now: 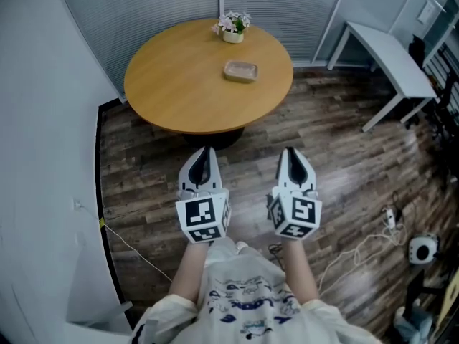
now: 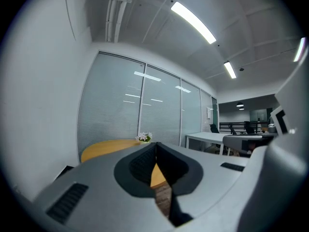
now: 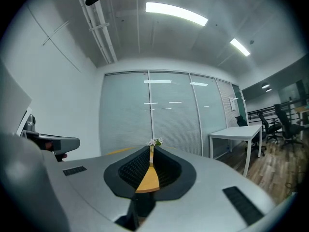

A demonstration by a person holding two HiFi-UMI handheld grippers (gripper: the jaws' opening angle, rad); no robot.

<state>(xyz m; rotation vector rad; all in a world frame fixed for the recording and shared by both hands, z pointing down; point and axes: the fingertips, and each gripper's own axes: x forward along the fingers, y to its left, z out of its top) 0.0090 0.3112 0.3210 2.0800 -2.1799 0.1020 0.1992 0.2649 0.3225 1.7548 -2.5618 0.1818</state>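
1. A round wooden table (image 1: pixel 186 92) is seen standing on a dark base on the floor (image 1: pixel 143 185).
2. A small flower pot (image 1: pixel 233 26) with pale blossoms is set at the table's far edge.
3. A shallow rectangular dish (image 1: pixel 241 71) is laid nearer the middle, well apart from the pot.
4. The floor is made of dark wooden planks.
5. A white table (image 1: pixel 391 49) is stood on it to the right.
6. White cables (image 1: pixel 358 253) and a round white device (image 1: pixel 423 248) are left on the planks at the right.

Left gripper (image 1: pixel 206 150), right gripper (image 1: pixel 290 150): fingers (image 2: pixel 140 164) together
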